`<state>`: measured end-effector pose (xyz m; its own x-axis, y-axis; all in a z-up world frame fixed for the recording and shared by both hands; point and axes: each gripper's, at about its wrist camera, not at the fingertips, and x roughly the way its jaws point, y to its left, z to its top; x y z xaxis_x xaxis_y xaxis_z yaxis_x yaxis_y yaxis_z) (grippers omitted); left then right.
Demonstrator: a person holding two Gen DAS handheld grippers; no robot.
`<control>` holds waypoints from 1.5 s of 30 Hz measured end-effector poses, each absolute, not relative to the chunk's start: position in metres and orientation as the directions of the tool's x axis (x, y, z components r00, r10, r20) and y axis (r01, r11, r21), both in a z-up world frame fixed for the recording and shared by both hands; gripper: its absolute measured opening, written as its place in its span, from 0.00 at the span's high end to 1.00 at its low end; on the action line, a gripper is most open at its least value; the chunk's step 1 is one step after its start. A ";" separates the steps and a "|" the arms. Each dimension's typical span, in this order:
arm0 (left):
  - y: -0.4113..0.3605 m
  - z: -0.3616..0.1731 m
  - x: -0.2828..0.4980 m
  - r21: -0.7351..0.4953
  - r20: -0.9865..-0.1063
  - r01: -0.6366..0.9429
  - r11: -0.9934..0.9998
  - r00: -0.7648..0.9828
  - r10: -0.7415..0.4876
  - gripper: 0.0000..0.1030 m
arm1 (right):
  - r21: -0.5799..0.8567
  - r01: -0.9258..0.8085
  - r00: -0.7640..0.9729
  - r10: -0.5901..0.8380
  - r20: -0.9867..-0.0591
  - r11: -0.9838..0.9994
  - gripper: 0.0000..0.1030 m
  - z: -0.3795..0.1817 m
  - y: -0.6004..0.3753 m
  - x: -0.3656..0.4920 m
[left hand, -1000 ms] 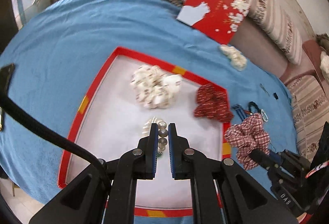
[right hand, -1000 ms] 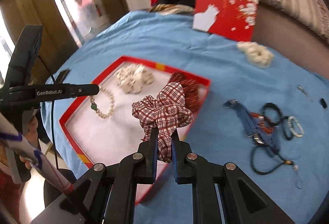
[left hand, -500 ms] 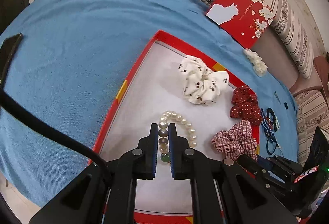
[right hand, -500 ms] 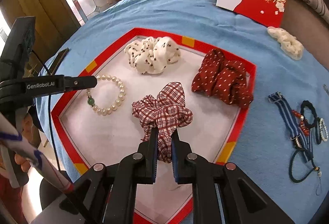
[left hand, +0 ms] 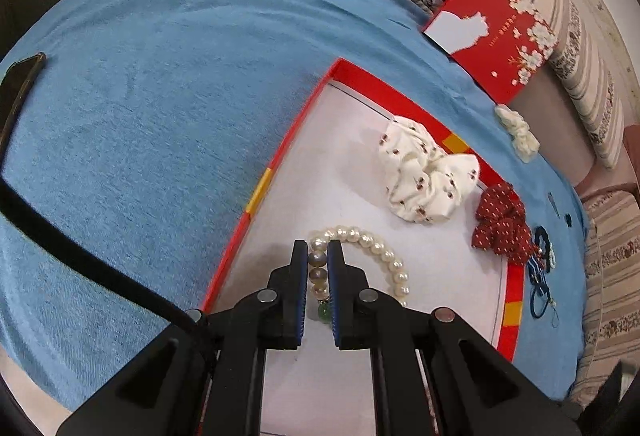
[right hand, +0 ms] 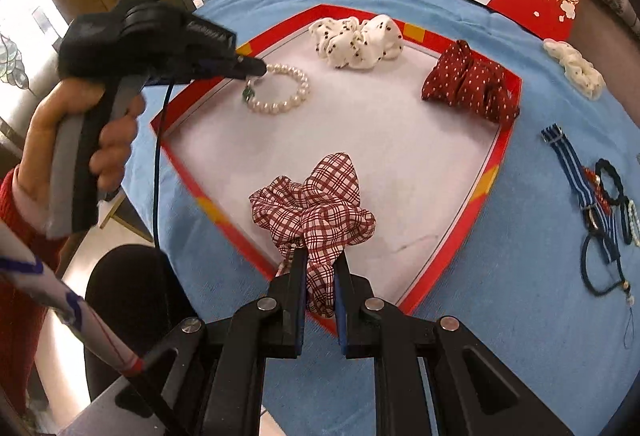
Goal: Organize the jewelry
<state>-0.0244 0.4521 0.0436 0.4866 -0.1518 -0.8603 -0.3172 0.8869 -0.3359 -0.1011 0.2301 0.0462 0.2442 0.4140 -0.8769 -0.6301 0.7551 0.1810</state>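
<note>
1. Nearest the person, the right gripper (right hand: 320,260) pinches a red-and-white plaid scrunchie (right hand: 316,208) between its pads. The cloth hangs bunched over the near corner of the red-rimmed tray (right hand: 502,124); whether it touches the white floor cannot be told.
2. The left gripper (left hand: 318,250), seen from the right wrist at the tray's left edge, is pressed together on a pearl bracelet (left hand: 376,252), gripping the beads next to its single green bead. The loop lies on the tray floor just inside the left rim.
3. The bracelet looks like one ring of round, glossy cream pearls, unbroken and not twisted.
4. Farther in, a white dotted scrunchie (right hand: 356,38) sits by the tray's far rim, and a dark red dotted scrunchie (right hand: 468,84) fills the right corner, leaning on the rim.
5. Judged from this, the task is past halfway: two pieces are placed and two more are at the tray, not yet let go.
6. Outside the tray, to its right on the blue cloth (right hand: 520,276), a striped strap (right hand: 576,172) and several dark cords and small bracelets (right hand: 612,196) are left to sort.
7. Beyond the right corner lies a cream scrunchie (right hand: 576,66), also outside the tray.
</note>
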 end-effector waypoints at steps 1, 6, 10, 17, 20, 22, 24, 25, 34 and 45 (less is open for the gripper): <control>0.453 0.043 -0.024 -0.333 -0.862 -0.327 0.885 0.487 -0.144 0.91 | 0.173 -0.630 0.251 0.409 -0.877 0.757 0.87 0.046 0.231 -0.103; 0.460 0.043 -0.026 -0.337 -0.859 -0.363 0.869 0.496 -0.126 0.91 | 0.180 -0.614 0.258 0.410 -0.875 0.769 0.82 0.044 0.226 -0.099; 0.465 0.047 -0.031 -0.354 -0.852 -0.373 0.858 0.508 -0.131 0.76 | 0.161 -0.609 0.291 0.407 -0.866 0.777 0.73 0.047 0.222 -0.100; 0.459 0.074 -0.049 -0.359 -0.834 -0.369 0.857 0.540 -0.116 0.55 | 0.118 -0.614 0.371 0.418 -0.829 0.780 0.52 0.071 0.214 -0.112; 0.452 0.090 -0.057 -0.330 -0.828 -0.362 0.872 0.554 -0.083 0.54 | 0.106 -0.612 0.400 0.423 -0.813 0.783 0.48 0.079 0.206 -0.119; 0.444 0.098 -0.059 -0.323 -0.823 -0.345 0.881 0.562 -0.082 0.54 | 0.118 -0.600 0.411 0.432 -0.803 0.791 0.48 0.084 0.197 -0.122; 0.432 0.104 -0.057 -0.316 -0.822 -0.318 0.894 0.562 -0.090 0.54 | 0.131 -0.582 0.431 0.441 -0.787 0.802 0.48 0.089 0.184 -0.124; 0.426 0.105 -0.055 -0.312 -0.823 -0.307 0.899 0.560 -0.095 0.54 | 0.133 -0.574 0.442 0.443 -0.780 0.808 0.48 0.091 0.178 -0.126; 0.369 0.085 -0.008 -0.360 -0.830 -0.221 0.906 0.519 -0.203 0.54 | 0.099 -0.403 0.583 0.339 -0.738 0.910 0.48 0.105 0.091 -0.123; 0.385 0.043 0.053 -0.339 -0.865 -0.354 0.872 0.481 -0.141 0.54 | 0.157 -0.105 0.596 0.188 -0.780 0.982 0.48 0.075 -0.030 -0.080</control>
<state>0.0528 0.3851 0.0432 0.4814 -0.1413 -0.8650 -0.3540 0.8715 -0.3393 -0.0805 -0.0304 0.0753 0.5963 0.1881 -0.7804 -0.1049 0.9821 0.1566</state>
